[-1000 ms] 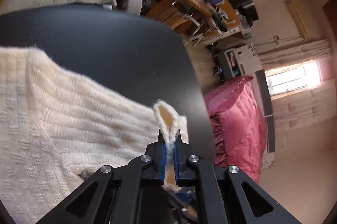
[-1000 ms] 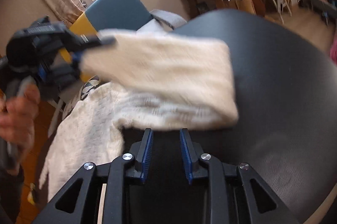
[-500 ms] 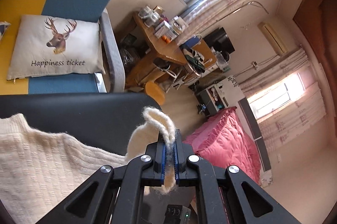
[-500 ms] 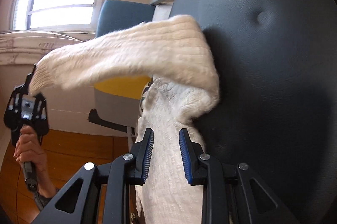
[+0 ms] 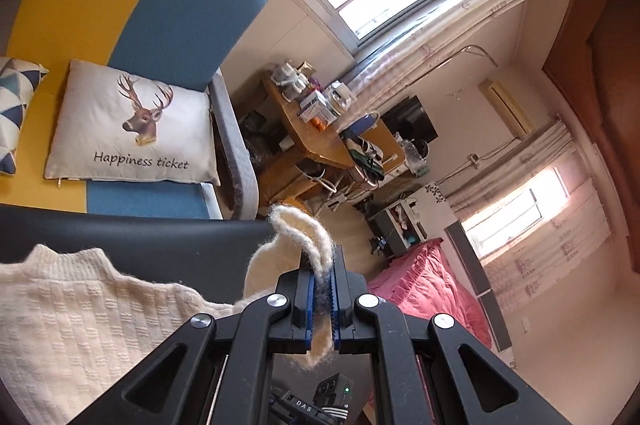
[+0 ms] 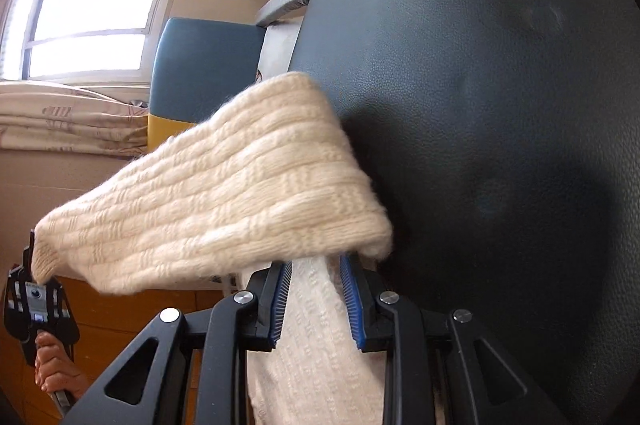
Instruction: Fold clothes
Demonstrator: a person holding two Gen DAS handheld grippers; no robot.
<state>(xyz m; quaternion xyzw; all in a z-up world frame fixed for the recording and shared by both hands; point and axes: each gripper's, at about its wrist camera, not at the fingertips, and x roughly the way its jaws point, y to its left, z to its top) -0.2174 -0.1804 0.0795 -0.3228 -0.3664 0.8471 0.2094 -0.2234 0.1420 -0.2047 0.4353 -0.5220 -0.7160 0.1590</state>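
Left gripper (image 6: 34,267) lifts cream sweater (image 6: 240,193) sleeve.

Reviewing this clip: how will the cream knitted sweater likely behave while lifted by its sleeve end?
Probably floppy: the sweater sags between the left tongs, shut on its cuff, and the black table. Its thick, fuzzy knit likely resists slipping from the pads. The body lying on the table may drag after the sleeve rather than lift.

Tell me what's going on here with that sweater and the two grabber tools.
A person is folding a cream knit sweater on a black padded surface. The left gripper is shut on the sleeve's cuff, holding the sleeve stretched in the air. The right gripper hovers open over the sweater's body, gripping nothing.
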